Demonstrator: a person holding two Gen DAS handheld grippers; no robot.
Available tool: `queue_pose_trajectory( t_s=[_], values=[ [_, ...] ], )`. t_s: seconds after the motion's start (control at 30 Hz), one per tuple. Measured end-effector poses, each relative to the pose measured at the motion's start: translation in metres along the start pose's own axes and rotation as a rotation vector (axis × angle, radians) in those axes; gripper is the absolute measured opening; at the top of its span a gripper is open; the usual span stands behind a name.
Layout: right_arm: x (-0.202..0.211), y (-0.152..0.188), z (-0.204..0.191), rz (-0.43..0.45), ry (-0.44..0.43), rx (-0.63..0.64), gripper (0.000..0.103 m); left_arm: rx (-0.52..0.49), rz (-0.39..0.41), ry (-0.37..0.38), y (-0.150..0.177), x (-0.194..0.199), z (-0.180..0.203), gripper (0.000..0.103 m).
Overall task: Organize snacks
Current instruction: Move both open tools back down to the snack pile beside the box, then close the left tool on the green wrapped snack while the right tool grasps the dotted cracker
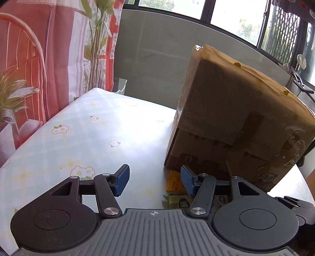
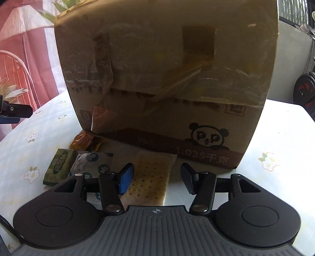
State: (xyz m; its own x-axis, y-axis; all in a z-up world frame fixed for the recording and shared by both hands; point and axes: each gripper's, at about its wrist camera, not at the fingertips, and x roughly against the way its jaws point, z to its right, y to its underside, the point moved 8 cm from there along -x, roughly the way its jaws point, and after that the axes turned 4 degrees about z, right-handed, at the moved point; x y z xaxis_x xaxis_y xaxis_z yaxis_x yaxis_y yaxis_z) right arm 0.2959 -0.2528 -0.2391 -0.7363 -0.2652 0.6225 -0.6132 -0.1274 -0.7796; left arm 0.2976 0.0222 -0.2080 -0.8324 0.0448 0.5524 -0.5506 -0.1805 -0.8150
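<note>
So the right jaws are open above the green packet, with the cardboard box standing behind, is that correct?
Not quite. In the right wrist view the right gripper, jaws open, is above the cracker packet; the green packet lies off to its left. The cardboard box does stand behind.

Table under a pale checked cloth with small white-and-yellow flowers; strong glare across its middle. Behind it, a grey wall below a row of dark-framed windows, daylight and green foliage outside. Left side: red-and-white printed curtain, tall green plant stems in front of it. Far right, in right-wrist view: dark weight plates against the wall.
</note>
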Motion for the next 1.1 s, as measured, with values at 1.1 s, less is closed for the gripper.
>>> queue_pose_trajectory(
  t_s=[1.1],
  values=[
    [0.01,0.025,0.001,0.034,-0.013,0.09,0.049,-0.034,-0.163,0.059,0.053,-0.027,0.021,0.06]
  ],
)
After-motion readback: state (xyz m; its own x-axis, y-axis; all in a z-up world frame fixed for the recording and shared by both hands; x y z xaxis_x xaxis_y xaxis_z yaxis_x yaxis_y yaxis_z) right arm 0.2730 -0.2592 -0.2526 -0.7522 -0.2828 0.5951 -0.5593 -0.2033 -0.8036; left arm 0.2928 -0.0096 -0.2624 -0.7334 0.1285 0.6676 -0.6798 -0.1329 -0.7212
